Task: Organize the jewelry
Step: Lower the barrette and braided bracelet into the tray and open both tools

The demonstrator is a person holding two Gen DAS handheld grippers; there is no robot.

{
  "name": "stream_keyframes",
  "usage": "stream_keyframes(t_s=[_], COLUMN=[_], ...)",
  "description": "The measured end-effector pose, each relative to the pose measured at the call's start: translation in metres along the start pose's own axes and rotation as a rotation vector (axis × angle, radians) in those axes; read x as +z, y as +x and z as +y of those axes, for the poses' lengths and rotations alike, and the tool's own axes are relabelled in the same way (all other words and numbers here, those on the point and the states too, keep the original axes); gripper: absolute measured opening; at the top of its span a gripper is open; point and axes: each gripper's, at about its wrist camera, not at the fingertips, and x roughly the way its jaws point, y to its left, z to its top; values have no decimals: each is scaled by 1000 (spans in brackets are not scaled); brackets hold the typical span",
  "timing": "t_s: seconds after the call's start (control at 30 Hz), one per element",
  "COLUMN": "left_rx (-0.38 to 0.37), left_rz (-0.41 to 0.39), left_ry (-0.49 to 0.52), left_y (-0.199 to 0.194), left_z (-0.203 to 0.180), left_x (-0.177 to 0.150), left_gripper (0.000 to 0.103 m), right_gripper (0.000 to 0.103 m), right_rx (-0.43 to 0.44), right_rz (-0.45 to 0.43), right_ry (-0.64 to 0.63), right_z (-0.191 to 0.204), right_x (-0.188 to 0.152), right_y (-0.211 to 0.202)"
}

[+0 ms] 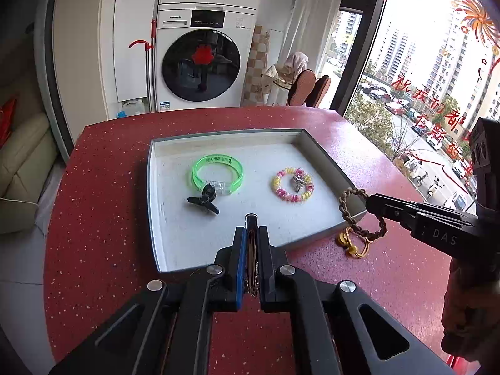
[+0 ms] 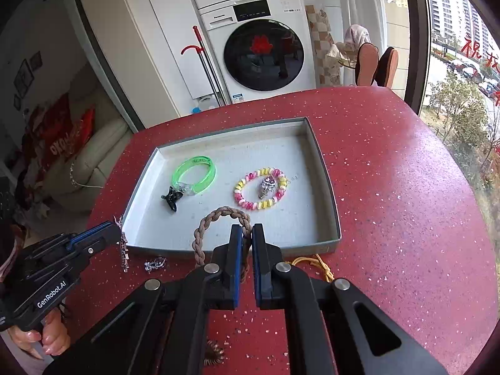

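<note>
A grey tray [image 1: 150,187] [image 2: 332,187] with a white floor lies on the red table. In it are a green bangle [image 1: 215,160] [image 2: 210,176], a black clip [image 1: 204,200] [image 2: 171,198] and a pink-and-yellow bead bracelet [image 1: 275,184] [image 2: 259,206] ringing a silver charm [image 2: 265,186]. My left gripper [image 1: 251,231] [image 2: 115,228] is shut on a silver metal piece [image 1: 251,240] [image 2: 124,250], held above the tray's near edge. My right gripper [image 2: 247,228] [image 1: 372,203] is shut on a brown braided bracelet [image 2: 223,210] [image 1: 342,211], which hangs over the tray's near right corner.
On the table in front of the tray lie a yellow cord [image 1: 351,243] [image 2: 315,264], a small silver trinket [image 2: 154,264] and a brown spiral tie [image 2: 214,354]. A washing machine [image 1: 200,62] stands beyond the table. A window [image 1: 437,78] is on the right.
</note>
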Motion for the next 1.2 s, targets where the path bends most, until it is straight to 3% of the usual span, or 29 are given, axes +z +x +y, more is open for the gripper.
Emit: stream_keyframes(t_s=[0.47, 0.8, 1.2], left_rx=[31, 53, 154], left_rz=[58, 118, 146], left_ry=[9, -25, 31], left_y=[63, 102, 118], left_z=[-6, -4, -10], left_x=[41, 38, 25], left_gripper=[24, 24, 24], right_gripper=[7, 7, 7], right_rx=[-61, -101, -109], right_rz=[17, 48, 97], right_ry=[-2, 16, 28], right_z=[-9, -23, -34], right_x=[35, 33, 21], right_y=[54, 80, 99])
